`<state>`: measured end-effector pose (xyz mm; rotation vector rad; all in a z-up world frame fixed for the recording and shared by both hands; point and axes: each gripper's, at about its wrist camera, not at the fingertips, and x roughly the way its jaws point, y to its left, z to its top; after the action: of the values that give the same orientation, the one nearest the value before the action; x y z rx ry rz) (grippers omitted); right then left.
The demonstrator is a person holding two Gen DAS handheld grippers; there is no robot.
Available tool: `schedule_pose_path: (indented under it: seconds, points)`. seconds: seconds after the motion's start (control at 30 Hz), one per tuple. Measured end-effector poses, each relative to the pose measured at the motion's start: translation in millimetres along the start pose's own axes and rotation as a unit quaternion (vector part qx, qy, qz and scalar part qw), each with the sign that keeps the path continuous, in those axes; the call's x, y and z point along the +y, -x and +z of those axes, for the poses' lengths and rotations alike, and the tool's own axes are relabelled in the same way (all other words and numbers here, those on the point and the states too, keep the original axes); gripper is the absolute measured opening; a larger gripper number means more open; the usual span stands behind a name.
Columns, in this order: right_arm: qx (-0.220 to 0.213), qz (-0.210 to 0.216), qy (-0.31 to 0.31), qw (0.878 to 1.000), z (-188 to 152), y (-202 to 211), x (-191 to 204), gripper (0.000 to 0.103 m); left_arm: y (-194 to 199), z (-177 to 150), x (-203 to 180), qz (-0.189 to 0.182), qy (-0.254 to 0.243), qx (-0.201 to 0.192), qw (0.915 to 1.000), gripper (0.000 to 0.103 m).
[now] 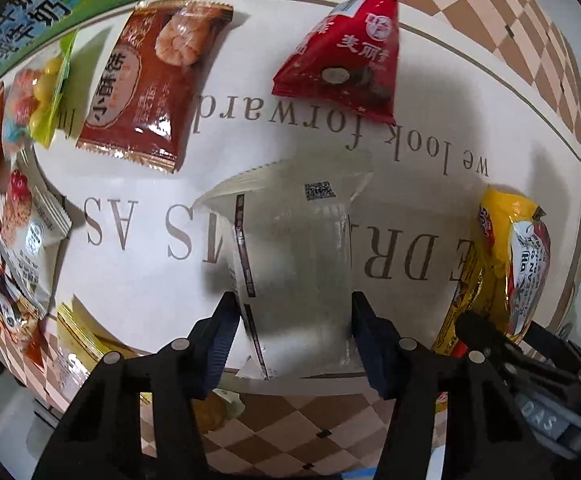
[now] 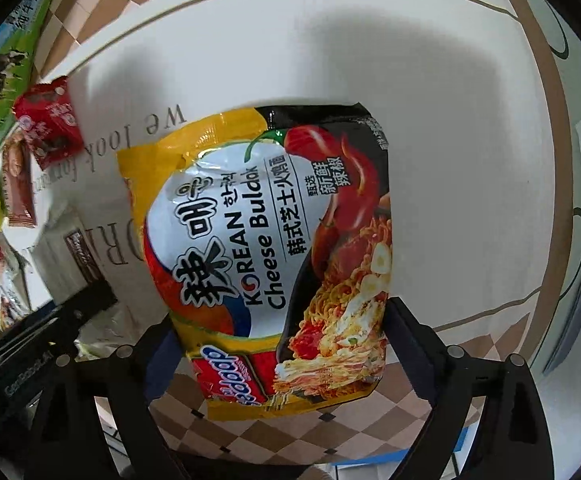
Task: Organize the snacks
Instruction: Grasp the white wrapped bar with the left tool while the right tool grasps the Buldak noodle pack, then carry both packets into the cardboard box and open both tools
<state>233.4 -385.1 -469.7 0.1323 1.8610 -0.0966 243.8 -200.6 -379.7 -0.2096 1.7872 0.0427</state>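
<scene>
A white, partly see-through packet [image 1: 298, 248] lies on the lettered white mat [image 1: 250, 40]. My left gripper [image 1: 295, 320] points down over it, its pads pressed against the packet's two long sides. A yellow and black Korean cheese noodle bag [image 2: 266, 248] lies flat at the mat's near edge, also seen as the noodle bag [image 1: 506, 264] at the right of the left wrist view. My right gripper [image 2: 282, 344] straddles the bag's lower half with its jaws wide. The fingers stand close beside the bag's edges and the bag looks unsqueezed.
A red triangular packet [image 1: 342, 64] and a brown shrimp-cracker packet [image 1: 142, 80] lie further back on the mat. A candy bag [image 1: 38, 96] and several snack packets [image 1: 22, 240] crowd the left edge. A green milk box [image 1: 30, 12] stands behind. A checked tablecloth [image 1: 310, 420] surrounds the mat.
</scene>
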Motion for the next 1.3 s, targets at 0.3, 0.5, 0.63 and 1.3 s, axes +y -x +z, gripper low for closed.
schedule_pose_path:
  seconds: [0.3,0.5,0.63,1.3]
  points:
    - [-0.022,0.014,-0.013,1.0,-32.5,-19.4,15.0,0.091,44.4,-29.2,-6.7,0.038,-0.053,-0.039,0.9971,0.05]
    - [-0.048,0.064,0.005,0.997,-59.5,4.9,41.3,0.09,117.2,-59.7,23.8,0.01,-0.067,-0.079,0.9946,0.05]
    - [-0.089,0.108,0.027,0.99,-66.7,46.9,77.6,0.09,191.1,-71.3,69.8,-0.011,-0.069,-0.129,0.9892,0.05]
    - [-0.143,0.113,0.051,0.982,158.6,211.8,332.2,0.091,240.4,158.4,241.7,-0.012,-0.098,-0.137,0.9856,0.051]
